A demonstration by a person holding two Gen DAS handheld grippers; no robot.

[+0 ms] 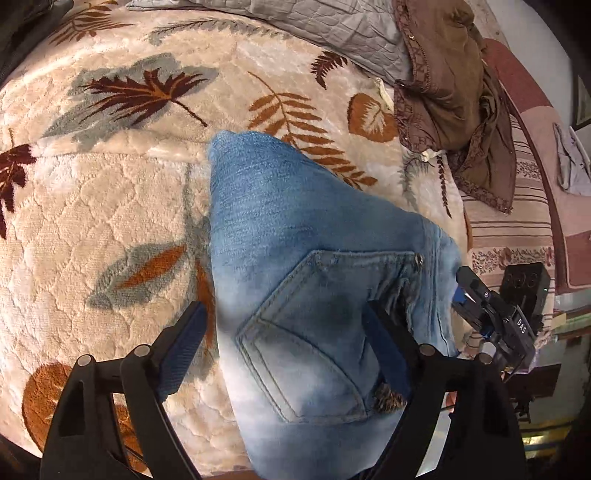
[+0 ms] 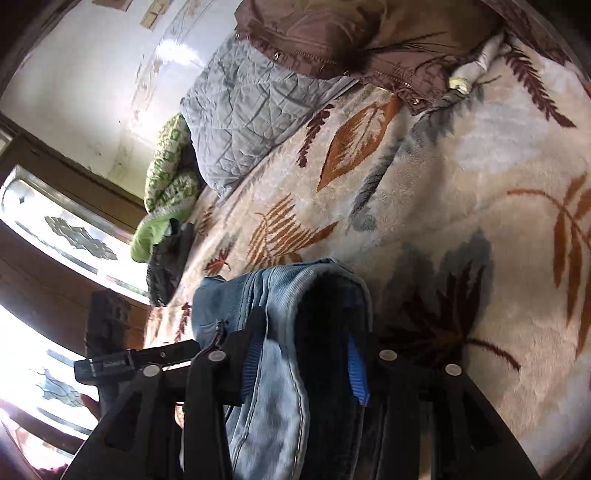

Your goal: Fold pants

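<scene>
- Your jeans point(image 1: 295, 280) run lengthwise away across the leaf blanket point(image 1: 110, 206), pocket near.
- Left gripper point(image 1: 284, 354) spread around the denim; right gripper point(image 2: 299, 373) straddles its edge, grip unclear.

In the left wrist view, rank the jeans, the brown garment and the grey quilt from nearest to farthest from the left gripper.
1. Jeans: between the left gripper fingers.
2. Brown garment: upper right, on the leaf-print blanket.
3. Grey quilt: top edge, beyond it.

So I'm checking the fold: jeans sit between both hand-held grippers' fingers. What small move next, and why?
Probably lower the jeans onto the leaf-print blanket: denim sits between the fingers of the left hand-held gripper and the right hand-held gripper, bunched rather than flat.
</scene>
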